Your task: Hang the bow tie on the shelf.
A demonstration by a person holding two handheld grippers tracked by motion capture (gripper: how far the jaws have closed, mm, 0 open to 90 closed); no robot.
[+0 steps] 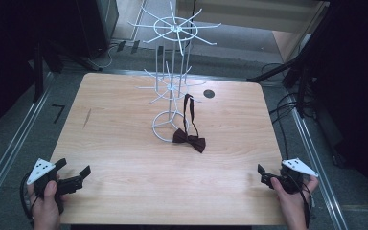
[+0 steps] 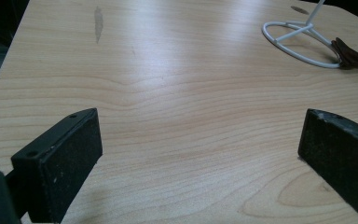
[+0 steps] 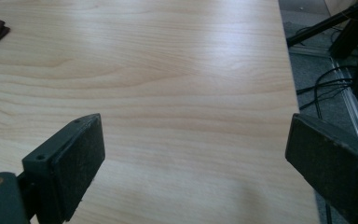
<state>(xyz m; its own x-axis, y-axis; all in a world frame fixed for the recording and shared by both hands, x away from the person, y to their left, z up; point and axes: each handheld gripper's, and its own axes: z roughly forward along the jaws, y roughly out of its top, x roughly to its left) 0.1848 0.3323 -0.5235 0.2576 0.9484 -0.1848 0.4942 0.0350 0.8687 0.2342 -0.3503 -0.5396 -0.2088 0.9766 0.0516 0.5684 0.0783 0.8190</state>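
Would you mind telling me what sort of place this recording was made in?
Probably a lab or recording studio: a bare wooden table on aluminium rails, loose cables on grey floor, with a white wire display rack and bow tie.

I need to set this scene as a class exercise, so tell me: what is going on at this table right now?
A person holds a pair of tongs in each hand at the near edge of a wooden table. The left tongs and the right tongs are both open and hold nothing. At mid-table stands a white wire rack. A dark bow tie lies on the table beside the rack's ring base, its strap rising to one of the lower arms. Nothing is being touched yet.
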